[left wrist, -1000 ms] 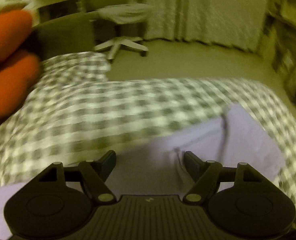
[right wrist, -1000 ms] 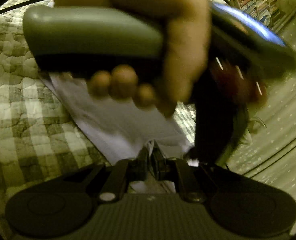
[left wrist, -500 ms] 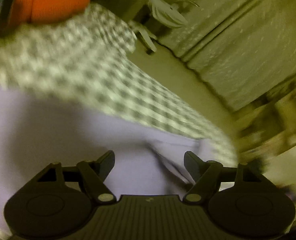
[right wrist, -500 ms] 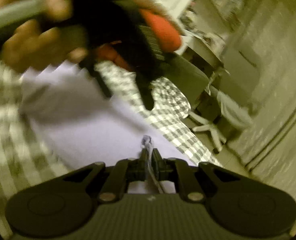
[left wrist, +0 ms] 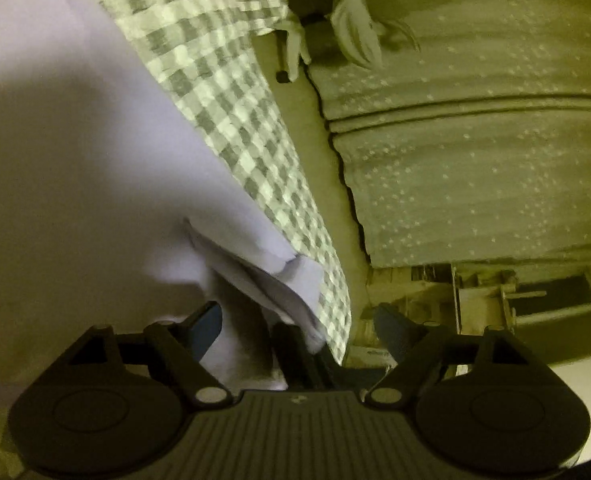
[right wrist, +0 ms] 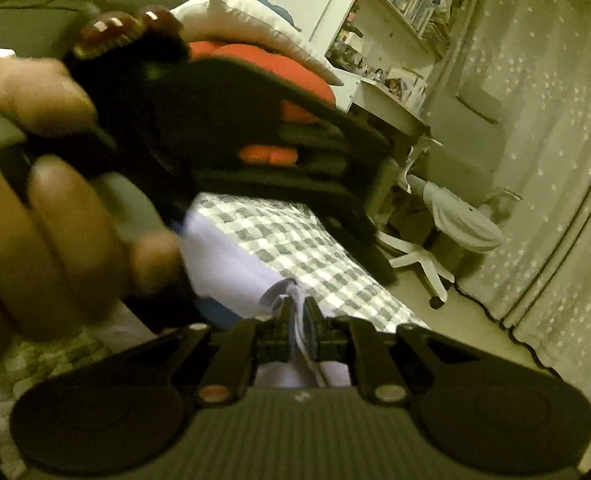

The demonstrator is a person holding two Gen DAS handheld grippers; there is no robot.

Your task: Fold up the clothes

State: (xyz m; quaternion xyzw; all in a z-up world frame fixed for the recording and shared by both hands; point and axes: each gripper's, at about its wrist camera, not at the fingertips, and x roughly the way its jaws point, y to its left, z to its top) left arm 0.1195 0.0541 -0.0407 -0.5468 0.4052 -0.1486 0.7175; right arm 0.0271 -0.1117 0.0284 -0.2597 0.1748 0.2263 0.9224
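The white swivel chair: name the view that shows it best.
The right wrist view. There the white swivel chair shows its seat, its star base and a caster on the floor beside the checked bedspread. The left wrist view shows it small and tilted near the top edge, its base partly hidden.

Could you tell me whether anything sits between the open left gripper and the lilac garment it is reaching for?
Nothing visible does: the left gripper is open, with the lilac garment's folded corner lying directly between its fingers.
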